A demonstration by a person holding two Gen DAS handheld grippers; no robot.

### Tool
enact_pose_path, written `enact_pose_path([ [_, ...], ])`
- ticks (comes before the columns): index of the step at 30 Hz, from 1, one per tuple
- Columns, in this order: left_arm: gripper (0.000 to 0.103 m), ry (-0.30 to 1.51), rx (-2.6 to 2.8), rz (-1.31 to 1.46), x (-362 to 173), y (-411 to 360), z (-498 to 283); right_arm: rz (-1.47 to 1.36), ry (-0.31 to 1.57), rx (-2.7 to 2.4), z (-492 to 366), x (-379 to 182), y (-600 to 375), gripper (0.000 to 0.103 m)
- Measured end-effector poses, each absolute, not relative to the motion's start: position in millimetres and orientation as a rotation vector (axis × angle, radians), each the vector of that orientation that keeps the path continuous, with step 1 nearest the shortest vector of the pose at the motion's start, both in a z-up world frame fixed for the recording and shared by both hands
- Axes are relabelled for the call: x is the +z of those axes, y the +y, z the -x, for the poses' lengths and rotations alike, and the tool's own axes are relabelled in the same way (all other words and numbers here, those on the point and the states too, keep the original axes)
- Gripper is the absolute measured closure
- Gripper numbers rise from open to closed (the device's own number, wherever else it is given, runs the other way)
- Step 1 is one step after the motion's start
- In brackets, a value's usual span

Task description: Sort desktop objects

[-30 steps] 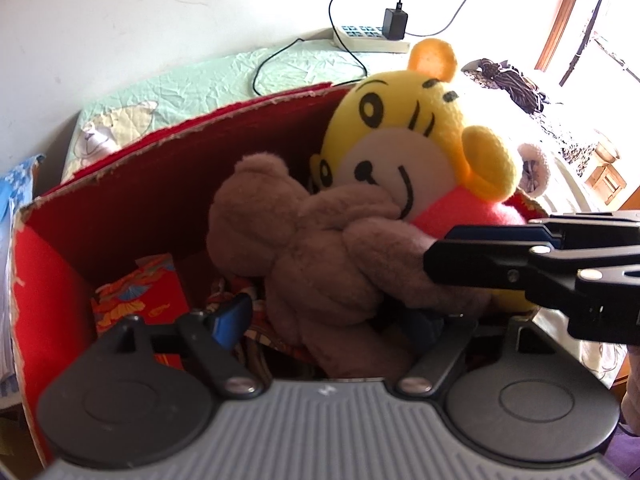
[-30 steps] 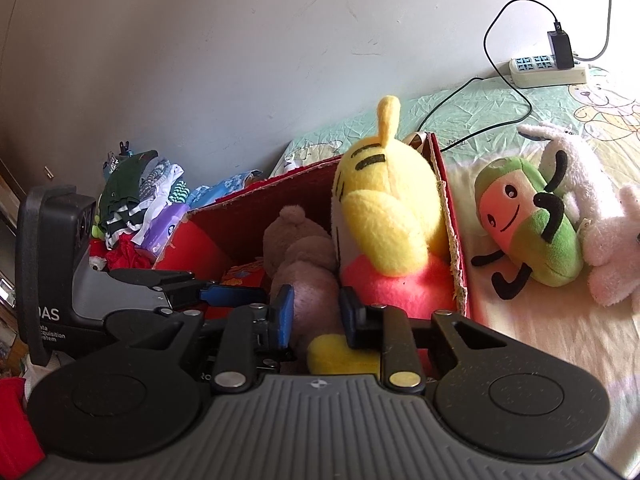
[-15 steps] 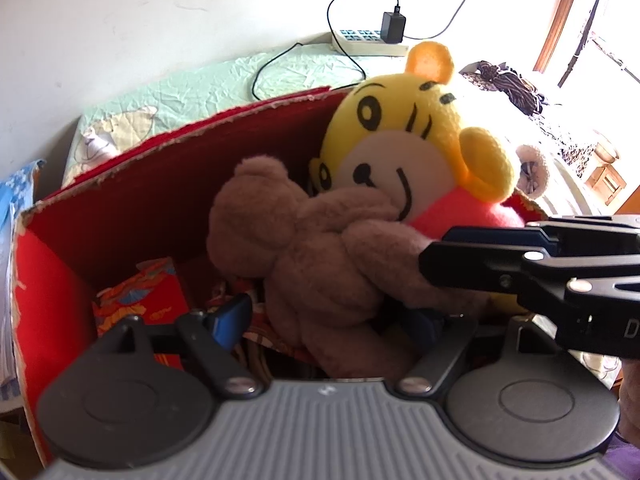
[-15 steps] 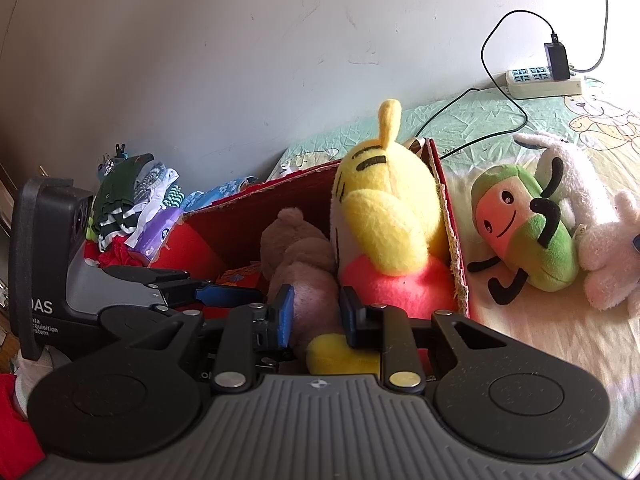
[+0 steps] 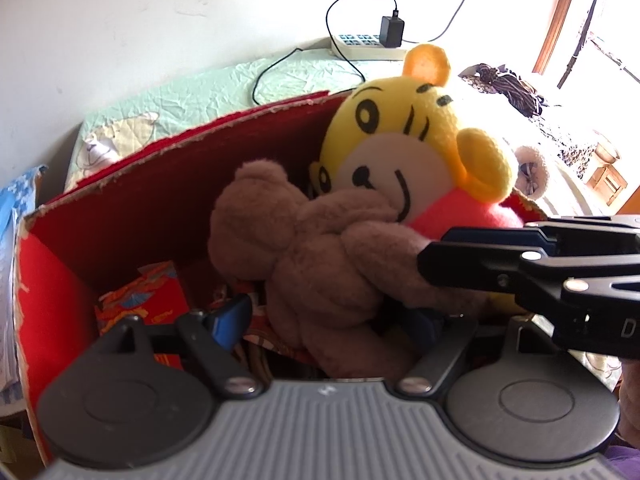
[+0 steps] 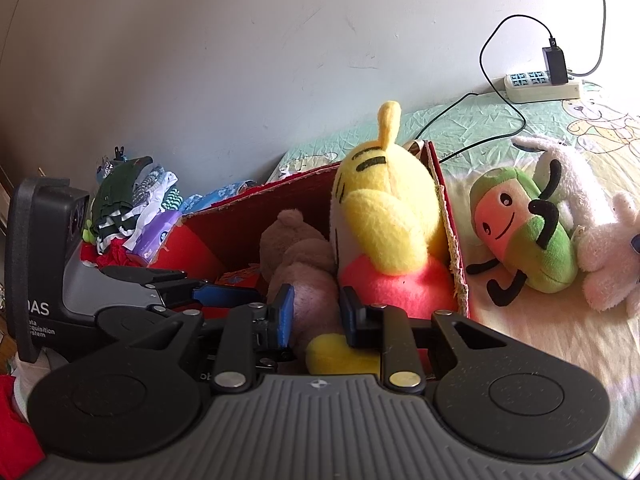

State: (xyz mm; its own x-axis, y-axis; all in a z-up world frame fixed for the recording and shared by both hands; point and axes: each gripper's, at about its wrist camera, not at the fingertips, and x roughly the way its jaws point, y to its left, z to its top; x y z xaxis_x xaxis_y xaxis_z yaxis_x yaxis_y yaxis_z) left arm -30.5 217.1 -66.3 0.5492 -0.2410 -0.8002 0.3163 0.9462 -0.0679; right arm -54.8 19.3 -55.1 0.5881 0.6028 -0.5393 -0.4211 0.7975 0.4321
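In the right wrist view, the left tool (image 6: 224, 294) has a grey housing whose side reads "DAS", with small print beneath, partly cut off: "ata acquisition ystem".

The left gripper (image 5: 324, 320) has its jaws spread wide, one blue-padded finger (image 5: 230, 318) at about 8 o'clock. The right gripper (image 6: 316, 312) has its jaws partly closed; it enters the left wrist view from 3 o'clock.
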Motion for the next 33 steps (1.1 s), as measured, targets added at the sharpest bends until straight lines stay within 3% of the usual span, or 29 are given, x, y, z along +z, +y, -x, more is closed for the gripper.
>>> enact_pose_path([
  [13, 0.017, 0.958, -0.245, -0.086, -65.0, 211.3, 30.3, -0.272, 0.749, 0.674, 49.4, -53.6, 13.6, 0.078],
  [17, 0.017, 0.935, -0.151, -0.111, -56.7, 203.7, 43.6, -0.314, 0.726, 0.776, 50.9, -41.9, 0.2, 0.072],
  [24, 0.015, 0.835, -0.1, -0.038, -13.5, 189.4, 73.5, -0.475, 0.624, 0.828, 43.2, -22.7, -69.1, 0.072],
  [33, 0.013, 0.709, -0.262, -0.032, 21.1, 84.7, 63.4, -0.6, 0.735, 0.552, 25.9, -75.9, -192.6, 0.072],
])
